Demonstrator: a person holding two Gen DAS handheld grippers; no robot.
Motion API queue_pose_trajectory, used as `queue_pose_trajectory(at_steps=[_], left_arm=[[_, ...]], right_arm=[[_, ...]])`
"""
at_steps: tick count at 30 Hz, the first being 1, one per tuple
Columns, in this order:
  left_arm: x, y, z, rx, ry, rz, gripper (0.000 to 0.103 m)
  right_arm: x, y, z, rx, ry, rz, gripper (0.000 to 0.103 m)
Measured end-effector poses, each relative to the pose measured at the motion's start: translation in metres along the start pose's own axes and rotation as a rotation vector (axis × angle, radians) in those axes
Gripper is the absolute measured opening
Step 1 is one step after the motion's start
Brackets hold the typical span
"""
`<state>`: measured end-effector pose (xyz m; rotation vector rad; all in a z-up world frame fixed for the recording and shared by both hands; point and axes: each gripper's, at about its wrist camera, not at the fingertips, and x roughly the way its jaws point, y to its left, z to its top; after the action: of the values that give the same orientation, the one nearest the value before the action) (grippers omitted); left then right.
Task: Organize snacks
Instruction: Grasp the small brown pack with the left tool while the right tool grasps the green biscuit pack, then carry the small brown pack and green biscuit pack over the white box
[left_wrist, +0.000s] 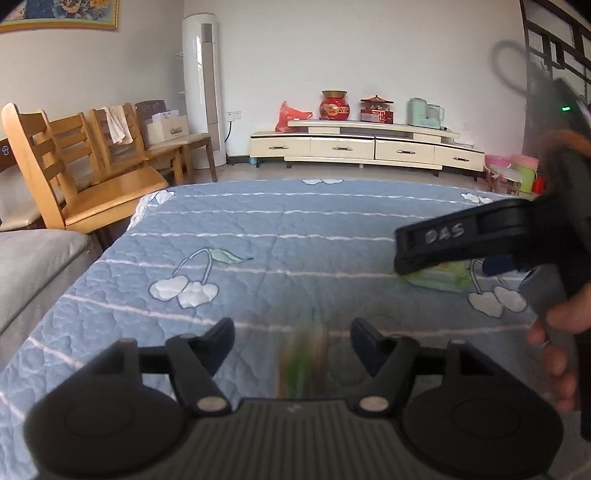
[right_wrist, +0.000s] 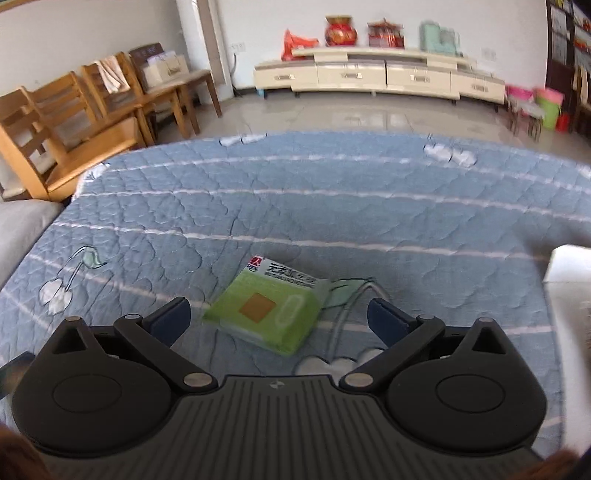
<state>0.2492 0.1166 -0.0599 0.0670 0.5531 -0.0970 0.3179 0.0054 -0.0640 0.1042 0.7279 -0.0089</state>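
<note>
The right gripper's (right_wrist: 279, 319) fingers (right_wrist: 168, 319) stand wide above a green snack packet (right_wrist: 264, 314) lying flat on the blue quilt (right_wrist: 332, 206); the left gripper's (left_wrist: 291, 341) fingers (left_wrist: 218, 341) are wide too, around a blurred green shape.

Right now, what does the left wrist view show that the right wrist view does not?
Only the left wrist view shows the right tool from outside, over the green packet, plus a blurred greenish item between the open left tool fingers. Only the right wrist view shows the packet's printed top and a white object at the right edge. Both show the blue quilt and cream cabinet.
</note>
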Motion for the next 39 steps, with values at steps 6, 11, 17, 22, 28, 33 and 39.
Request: queue_pose_trajectory(at_steps=[6, 11, 17, 22, 28, 33, 39], left_arm=[[0.004, -0.002, -0.005, 0.016, 0.039, -0.022, 0.015], [-0.023, -0.004, -0.014, 0.025, 0.002, -0.018, 0.014], [-0.058, -0.005, -0.016, 0.007, -0.019, -0.026, 0.014], [-0.084, -0.011, -0.026, 0.007, -0.027, -0.03, 0.014], [-0.124, -0.014, -0.023, -0.008, -0.073, -0.058, 0.014], [-0.15, -0.026, -0.015, 0.011, -0.114, -0.088, 0.014], [-0.171, -0.049, -0.002, 0.013, -0.135, -0.117, 0.014]], right_arm=[[0.001, 0.013, -0.007, -0.098, -0.037, -0.034, 0.082], [-0.028, -0.002, -0.02, -0.126, -0.082, -0.01, 0.071], [-0.074, -0.02, -0.039, -0.132, -0.124, 0.027, 0.071], [-0.124, -0.039, -0.054, -0.133, -0.177, 0.049, 0.071], [-0.185, -0.049, -0.072, -0.175, -0.238, 0.058, 0.071], [-0.223, -0.057, -0.081, -0.168, -0.261, 0.053, 0.071], [-0.265, -0.079, -0.087, -0.159, -0.304, 0.012, 0.071]])
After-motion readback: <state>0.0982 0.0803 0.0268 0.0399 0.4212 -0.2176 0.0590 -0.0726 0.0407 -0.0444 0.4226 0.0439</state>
